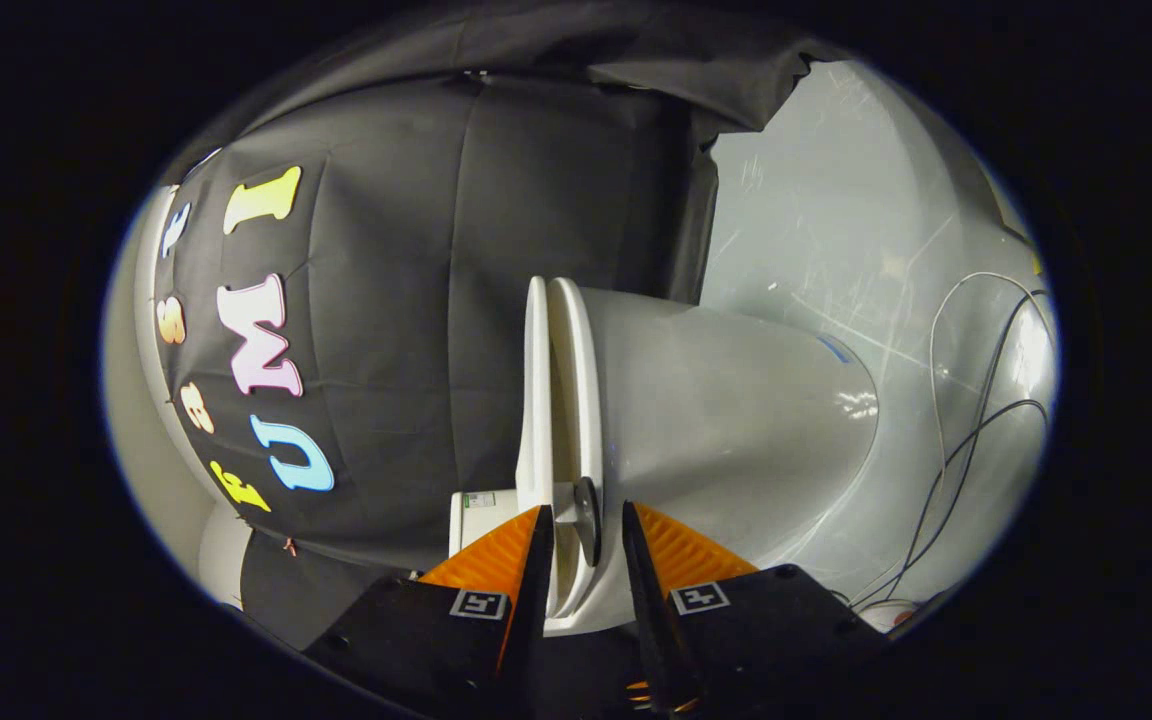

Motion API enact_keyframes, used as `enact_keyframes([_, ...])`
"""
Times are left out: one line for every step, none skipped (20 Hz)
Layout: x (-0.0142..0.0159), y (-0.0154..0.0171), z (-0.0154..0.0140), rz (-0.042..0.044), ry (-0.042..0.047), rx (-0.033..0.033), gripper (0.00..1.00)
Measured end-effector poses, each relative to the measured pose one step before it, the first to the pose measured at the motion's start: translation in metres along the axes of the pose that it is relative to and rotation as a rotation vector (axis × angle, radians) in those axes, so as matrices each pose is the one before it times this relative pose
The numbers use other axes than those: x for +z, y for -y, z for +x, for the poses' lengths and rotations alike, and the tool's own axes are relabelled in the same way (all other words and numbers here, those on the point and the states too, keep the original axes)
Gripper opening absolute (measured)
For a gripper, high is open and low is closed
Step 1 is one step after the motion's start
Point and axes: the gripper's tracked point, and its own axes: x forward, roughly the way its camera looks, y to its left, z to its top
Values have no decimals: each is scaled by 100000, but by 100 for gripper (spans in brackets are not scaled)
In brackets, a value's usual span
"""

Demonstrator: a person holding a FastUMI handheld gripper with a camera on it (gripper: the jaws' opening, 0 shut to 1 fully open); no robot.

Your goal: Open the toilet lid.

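The white toilet appears turned on its side because the gripper is rolled. Its lid lies close against the seat, with a narrow gap between them near the fingers. A small tab with a dark round disc sticks out from the lid's front edge. My gripper is open, and the front edges of lid and seat and the disc sit between its fingers. One finger lies along the lid's outer face. The other finger stands beside the bowl, a little apart from the seat rim.
The black cloth wall hangs behind the lid side. A pale glossy floor spreads beyond the bowl, with several loose cables lying on it. A small white box sits by the lid near the fingers.
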Motion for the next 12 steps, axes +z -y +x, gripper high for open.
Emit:
enact_keyframes([382,319,593,-863,1392,196,36])
enact_keyframes([-375,-352,515,2371,-270,1113,27])
enact_keyframes([62,11,-1018,2217,-1761,54,18])
enact_keyframes([-207,203,222,811,-897,452,18])
enact_keyframes([-12,-46,98,302,-564,181,18])
enact_keyframes([-68,-45,-83,-1259,4,278,18])
enact_keyframes([267,-191,-81,-2057,1579,1010,19])
enact_keyframes([-148,-119,429,-166,-978,71,18])
enact_keyframes([-557,-246,20,507,-2473,508,18])
enact_keyframes([-454,-115,-98,-1958,-1291,299,18])
enact_keyframes([-673,36,358,-1746,-1851,-128,18])
enact_keyframes([-251,-8,-217,-1947,-457,-504,18])
